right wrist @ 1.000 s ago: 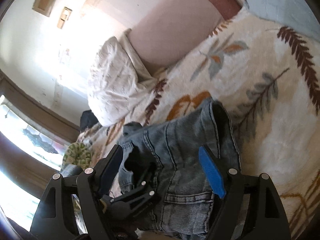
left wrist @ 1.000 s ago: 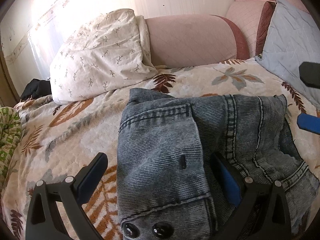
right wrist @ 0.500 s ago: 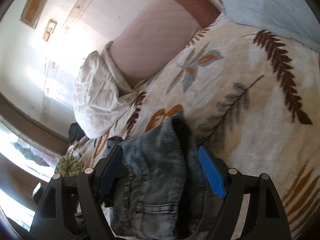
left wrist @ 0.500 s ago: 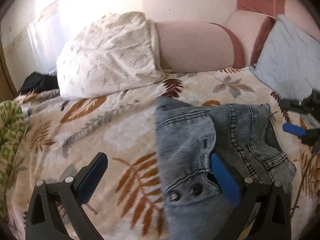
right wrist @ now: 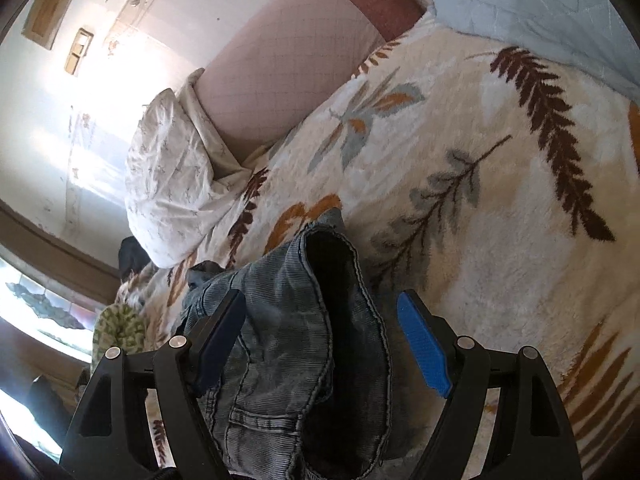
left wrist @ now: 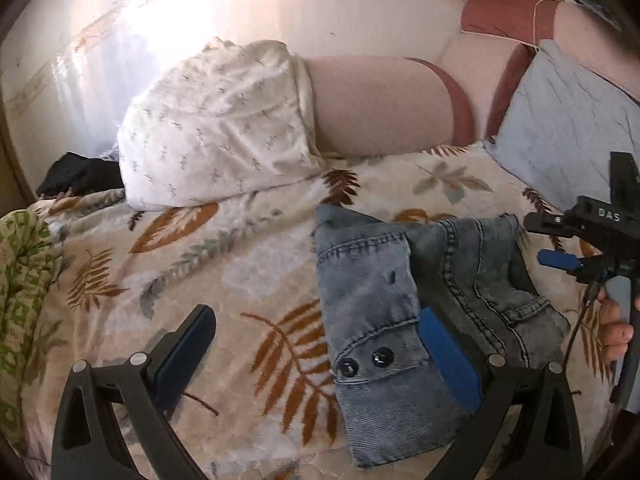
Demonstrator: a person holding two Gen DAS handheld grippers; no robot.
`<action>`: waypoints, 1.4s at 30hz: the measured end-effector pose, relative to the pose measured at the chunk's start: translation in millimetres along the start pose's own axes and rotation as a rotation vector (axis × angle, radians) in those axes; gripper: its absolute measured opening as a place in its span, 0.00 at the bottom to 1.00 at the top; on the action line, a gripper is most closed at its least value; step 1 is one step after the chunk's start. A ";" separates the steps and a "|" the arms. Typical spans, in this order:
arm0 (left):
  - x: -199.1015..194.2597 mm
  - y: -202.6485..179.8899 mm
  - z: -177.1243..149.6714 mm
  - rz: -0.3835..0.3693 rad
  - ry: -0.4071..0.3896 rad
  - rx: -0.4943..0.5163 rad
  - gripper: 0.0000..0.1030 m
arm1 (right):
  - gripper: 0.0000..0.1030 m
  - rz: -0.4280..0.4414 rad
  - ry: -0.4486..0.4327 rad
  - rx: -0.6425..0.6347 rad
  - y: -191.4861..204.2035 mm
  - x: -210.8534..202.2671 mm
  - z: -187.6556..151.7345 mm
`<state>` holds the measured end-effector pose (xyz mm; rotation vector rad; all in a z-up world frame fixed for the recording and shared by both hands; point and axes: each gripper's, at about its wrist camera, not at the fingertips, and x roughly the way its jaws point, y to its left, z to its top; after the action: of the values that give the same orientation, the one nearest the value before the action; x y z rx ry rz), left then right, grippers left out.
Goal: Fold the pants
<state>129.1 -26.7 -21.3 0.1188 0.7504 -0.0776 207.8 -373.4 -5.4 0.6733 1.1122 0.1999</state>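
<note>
Left wrist view: the left gripper point(left wrist: 316, 356) stands wide apart, holding nothing. Its dark left finger point(left wrist: 184, 354) hangs over bare blanket at 7 o'clock, and its blue-padded right finger point(left wrist: 450, 360) sits over the folded blue-grey denim pants point(left wrist: 372, 300) at 5 o'clock; whether the pad touches the cloth cannot be told. The pants lie in a compact bundle on the cream fleece blanket with brown and grey leaf print point(left wrist: 224, 264) that covers the bed, with two dark buttons showing near the close edge of the bundle. At 3 o'clock the right gripper point(left wrist: 560, 240) enters from the frame edge, just beside the far side of the pants, a hand on its grey handle.

Right wrist view: the right gripper point(right wrist: 322, 344) is also wide apart and grips nothing. The denim pants point(right wrist: 288, 344) lie between and below its fingers, a dark opening of the cloth facing up at centre. The leaf-print blanket point(right wrist: 500, 208) spreads out toward 2 o'clock.

Farther out in the left wrist view, a white pillow with small sprig print point(left wrist: 216, 128) lies at 11 o'clock, touching a pink bolster with a maroon end band point(left wrist: 380, 104) at 12 o'clock. A pale blue cushion point(left wrist: 568, 120) leans at 2 o'clock.
</note>
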 end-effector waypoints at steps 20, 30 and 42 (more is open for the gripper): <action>113.3 -57.2 28.7 0.218 0.133 0.174 1.00 | 0.76 0.164 -0.078 -0.090 25.2 -11.6 0.3; 99.8 -28.7 34.3 0.054 0.177 0.060 1.00 | 0.76 0.215 -0.057 -0.084 25.2 -7.2 -0.7; 49.8 12.4 -14.6 0.106 0.168 0.059 1.00 | 0.76 0.173 0.168 -0.211 54.9 36.4 -29.7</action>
<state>156.9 -13.7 -65.0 0.2231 0.9082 0.0116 207.8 -301.2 -8.6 0.5708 1.1734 0.5224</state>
